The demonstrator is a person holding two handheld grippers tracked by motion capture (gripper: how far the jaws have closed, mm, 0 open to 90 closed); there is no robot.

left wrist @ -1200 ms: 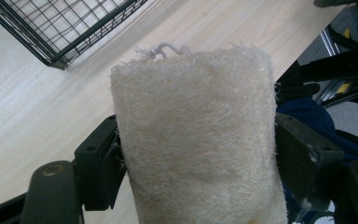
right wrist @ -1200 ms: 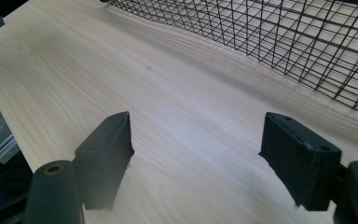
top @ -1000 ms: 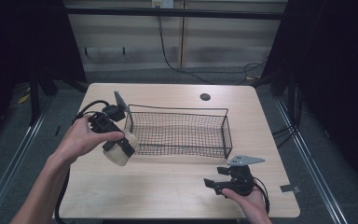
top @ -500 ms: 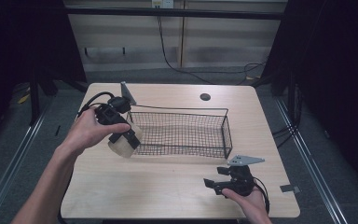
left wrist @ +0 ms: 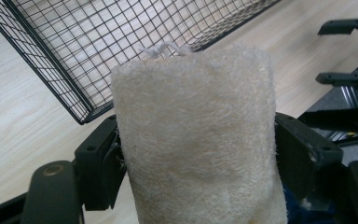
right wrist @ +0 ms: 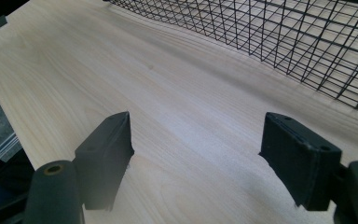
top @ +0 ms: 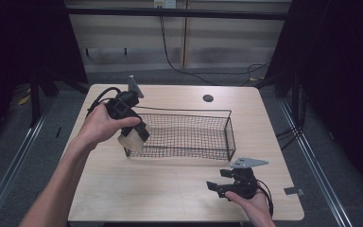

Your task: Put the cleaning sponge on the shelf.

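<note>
Up at the near left corner of the wire basket [top: 189,135], the cream loofah sponge [left wrist: 198,140] sat pinched between the jaws of your left gripper [top: 133,134], held above the wooden table [top: 137,189]. Your right gripper [top: 217,188] rested near the table's front right, jaws spread wide with nothing between them.

Rough fibrous sponge [left wrist: 198,140], possibly loofah; black wire basket [top: 189,135]; matt wood table [top: 160,184].
</note>
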